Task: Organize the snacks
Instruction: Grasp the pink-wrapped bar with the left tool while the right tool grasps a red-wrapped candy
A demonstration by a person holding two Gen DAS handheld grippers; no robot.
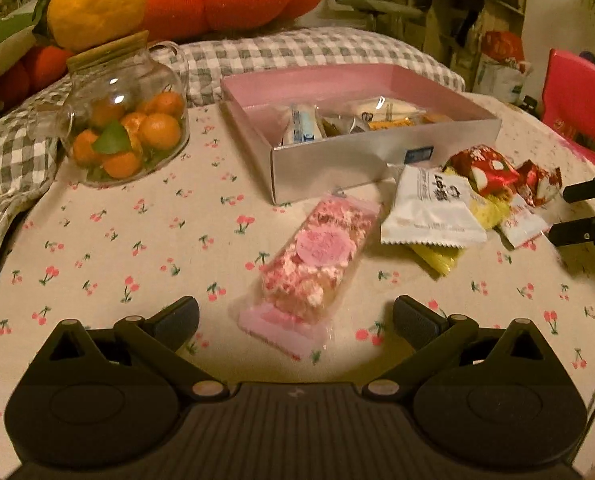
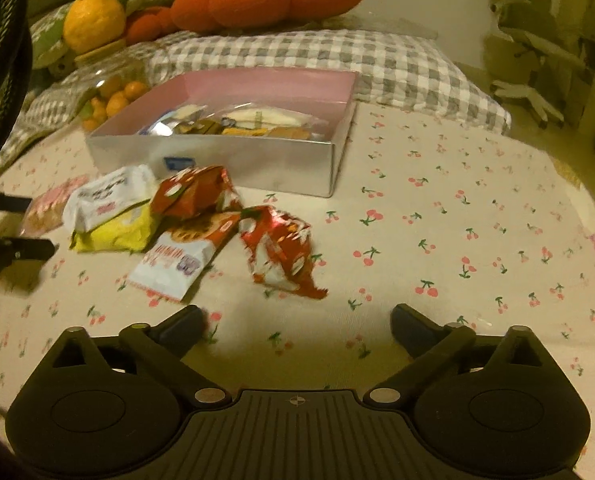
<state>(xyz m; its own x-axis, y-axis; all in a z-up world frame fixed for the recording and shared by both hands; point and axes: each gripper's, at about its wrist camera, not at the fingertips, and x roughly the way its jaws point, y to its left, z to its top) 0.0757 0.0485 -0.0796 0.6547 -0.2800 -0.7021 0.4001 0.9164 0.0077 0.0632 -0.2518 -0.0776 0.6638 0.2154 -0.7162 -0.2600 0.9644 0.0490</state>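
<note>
From the left wrist, the left gripper (image 1: 295, 312) has its jaws spread and empty, the pink snack packet (image 1: 317, 258) lying just ahead between them — a pick-up is in hand, needing descent and closure. From the right wrist, the right gripper (image 2: 297, 320) also has jaws spread wide and empty, the red wrapper (image 2: 283, 254) just ahead on the counter and the box (image 2: 233, 160) beyond — likely its next grasp.

- cherry-print tablecloth (image 1: 137, 240) covers the table
- on it: silver box (image 1: 337, 168), glass jar (image 1: 125, 120), pink snack pack (image 1: 313, 264), pile of wrapped snacks (image 2: 185, 220)

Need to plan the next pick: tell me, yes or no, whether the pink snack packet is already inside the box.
No, the pink snack packet lies on the cherry-print tablecloth in front of the box, outside its walls.
</note>
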